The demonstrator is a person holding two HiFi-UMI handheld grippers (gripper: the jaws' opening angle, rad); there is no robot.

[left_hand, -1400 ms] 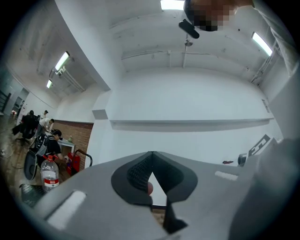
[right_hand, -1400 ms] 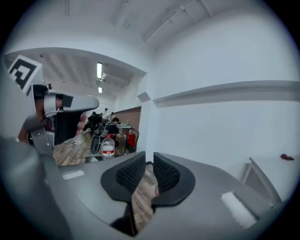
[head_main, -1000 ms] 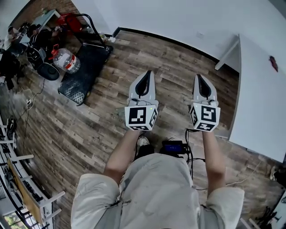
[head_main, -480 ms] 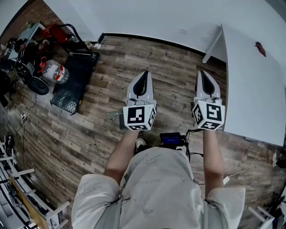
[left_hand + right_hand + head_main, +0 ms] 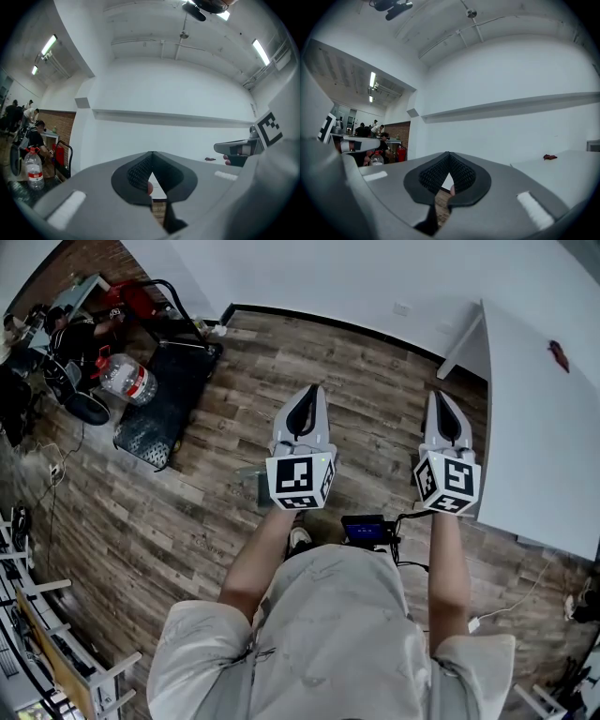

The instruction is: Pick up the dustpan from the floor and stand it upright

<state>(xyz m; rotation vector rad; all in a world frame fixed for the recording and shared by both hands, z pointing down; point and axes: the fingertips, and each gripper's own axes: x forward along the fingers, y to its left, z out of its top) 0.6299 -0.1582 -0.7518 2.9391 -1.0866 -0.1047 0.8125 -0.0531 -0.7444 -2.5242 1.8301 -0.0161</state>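
The person is standing on a wooden floor (image 5: 141,512) and holding both grippers out level, side by side and well apart. The left gripper (image 5: 305,395) is keeping its fingers (image 5: 136,171) together with nothing between them, and the right gripper (image 5: 441,401) is likewise pressing its fingers (image 5: 433,176) shut on nothing. What looks like the dustpan (image 5: 250,486), pale and greenish, is lying on the floor just left of the left gripper's marker cube and is mostly hidden behind it; neither gripper is touching it. A white tabletop (image 5: 544,437) is standing to the right of the right gripper, carrying a small red thing (image 5: 559,354) near its far end. Off to the left, a black mat-like platform (image 5: 164,399) is lying by the wall with a large water bottle (image 5: 127,381) beside it.
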